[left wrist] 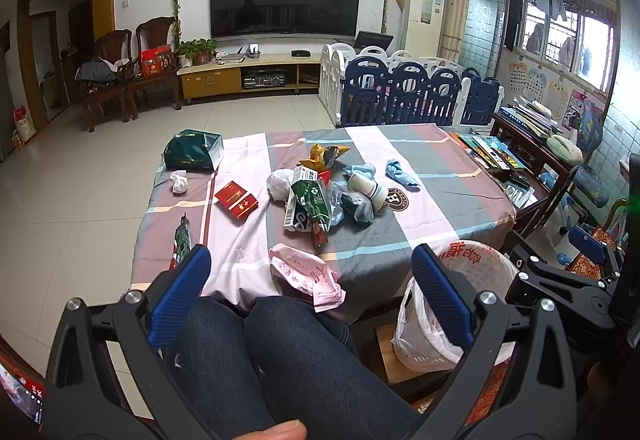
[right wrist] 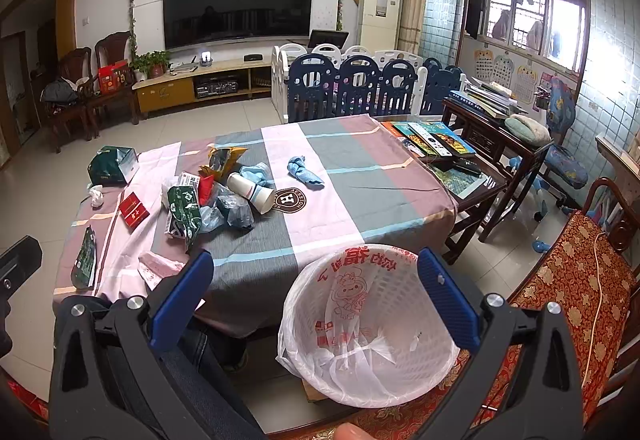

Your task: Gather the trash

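Trash lies scattered on a table under a striped cloth (left wrist: pixel 400 176): a pink wrapper (left wrist: pixel 306 276) at the near edge, a red box (left wrist: pixel 236 200), a crumpled white tissue (left wrist: pixel 179 181), a green bag (left wrist: pixel 192 150), a green packet (left wrist: pixel 182 240) and a pile of wrappers with a paper cup (left wrist: pixel 366 188) in the middle. A white bin with a printed plastic liner (right wrist: pixel 368 324) stands empty beside the table's near right corner. My left gripper (left wrist: pixel 310 260) is open above a person's knees, short of the pink wrapper. My right gripper (right wrist: pixel 314 264) is open over the bin's rim.
Books (right wrist: pixel 432 138) cover a dark side table on the right. A red-patterned chair seat (right wrist: pixel 568 292) sits right of the bin. A blue and white playpen (left wrist: pixel 412 88), a TV stand and wooden chairs stand beyond the table on the tiled floor.
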`<state>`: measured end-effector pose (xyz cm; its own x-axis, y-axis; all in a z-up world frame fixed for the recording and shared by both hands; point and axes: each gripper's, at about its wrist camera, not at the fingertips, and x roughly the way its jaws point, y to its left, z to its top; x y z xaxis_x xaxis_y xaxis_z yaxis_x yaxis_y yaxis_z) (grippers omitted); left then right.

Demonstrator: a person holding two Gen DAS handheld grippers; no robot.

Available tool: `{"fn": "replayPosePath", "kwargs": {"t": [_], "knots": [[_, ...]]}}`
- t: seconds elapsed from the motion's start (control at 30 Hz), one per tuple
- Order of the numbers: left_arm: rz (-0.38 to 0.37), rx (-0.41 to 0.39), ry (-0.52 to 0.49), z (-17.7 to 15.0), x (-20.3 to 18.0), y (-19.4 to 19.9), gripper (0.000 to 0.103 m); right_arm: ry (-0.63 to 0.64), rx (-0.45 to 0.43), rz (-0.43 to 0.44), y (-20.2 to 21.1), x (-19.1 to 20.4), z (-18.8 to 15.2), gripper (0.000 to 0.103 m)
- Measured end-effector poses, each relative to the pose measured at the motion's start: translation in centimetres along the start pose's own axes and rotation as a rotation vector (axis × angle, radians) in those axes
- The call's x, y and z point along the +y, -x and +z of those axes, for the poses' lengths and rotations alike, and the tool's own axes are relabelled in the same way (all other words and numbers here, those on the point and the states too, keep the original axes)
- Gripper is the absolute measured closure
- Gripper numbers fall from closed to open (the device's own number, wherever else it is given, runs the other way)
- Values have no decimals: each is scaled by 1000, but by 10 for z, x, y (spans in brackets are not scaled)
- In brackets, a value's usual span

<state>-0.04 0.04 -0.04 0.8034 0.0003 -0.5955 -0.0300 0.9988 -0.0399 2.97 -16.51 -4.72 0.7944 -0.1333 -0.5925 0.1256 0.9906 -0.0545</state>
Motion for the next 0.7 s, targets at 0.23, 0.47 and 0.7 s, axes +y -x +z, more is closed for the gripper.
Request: {"fn": "replayPosePath", "kwargs": {"t": [0.23,0.47,0.7], "knots": [[0,2,-1,0,0,-1,3,0,3,0,0,0,0,3],[1,4,-2,0,0,0,3,-1,3,-1,0,0,1,3],[0,8,0,-3,1,2,3,0,6,-1,-2,0,-2,3]]}}
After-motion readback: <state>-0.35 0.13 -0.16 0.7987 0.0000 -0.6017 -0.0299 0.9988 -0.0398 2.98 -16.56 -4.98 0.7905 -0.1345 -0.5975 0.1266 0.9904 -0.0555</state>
